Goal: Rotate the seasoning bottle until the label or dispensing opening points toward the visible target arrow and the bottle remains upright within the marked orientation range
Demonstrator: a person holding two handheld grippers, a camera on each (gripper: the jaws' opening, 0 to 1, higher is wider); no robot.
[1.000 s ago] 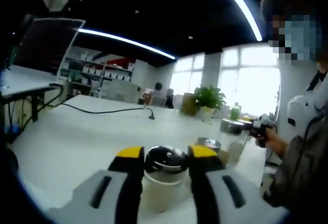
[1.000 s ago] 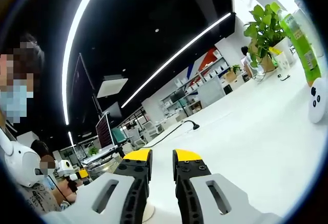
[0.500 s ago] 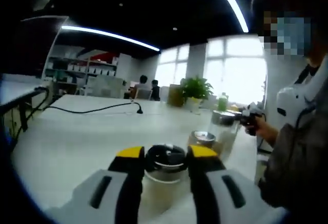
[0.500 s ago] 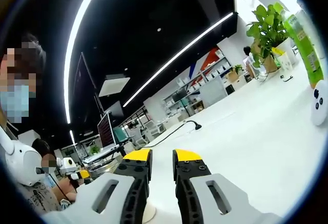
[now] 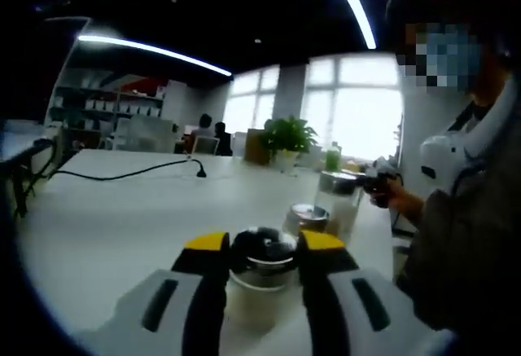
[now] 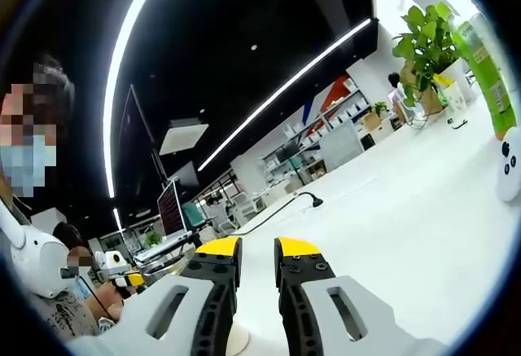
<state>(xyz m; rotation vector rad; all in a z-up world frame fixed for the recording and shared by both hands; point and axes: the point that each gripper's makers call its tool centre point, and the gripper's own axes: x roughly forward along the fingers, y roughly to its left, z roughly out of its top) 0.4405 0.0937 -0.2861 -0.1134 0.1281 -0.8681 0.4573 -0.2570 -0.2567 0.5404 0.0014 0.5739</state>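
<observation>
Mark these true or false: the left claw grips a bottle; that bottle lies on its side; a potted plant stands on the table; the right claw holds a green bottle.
1. The left claw is closed around the seasoning bottle. True.
2. That bottle lies on its side. False: it stands upright, dark cap on top.
3. A potted plant stands at the far end of the white table. True.
4. The right claw holds a green bottle. False: its jaws are nearly together with nothing between them; the green bottle stands far off on the table.

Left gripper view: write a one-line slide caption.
Left gripper clamps a seasoning bottle upright on the white table.
</observation>
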